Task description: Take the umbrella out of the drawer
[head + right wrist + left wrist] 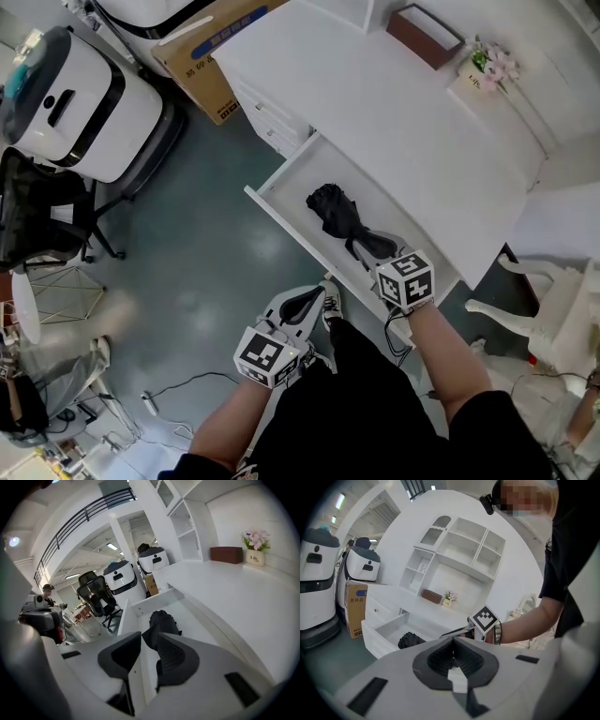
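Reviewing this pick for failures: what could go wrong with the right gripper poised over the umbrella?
The right gripper has its jaws narrowly apart over the bunched umbrella: they may pinch only loose fabric and lose it. Its lift could snag on the front wall of the drawer close by.

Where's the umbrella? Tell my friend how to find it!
Find the big white desk. Its drawer is pulled open. Inside lies the umbrella, folded and black, the only dark thing in that white drawer.
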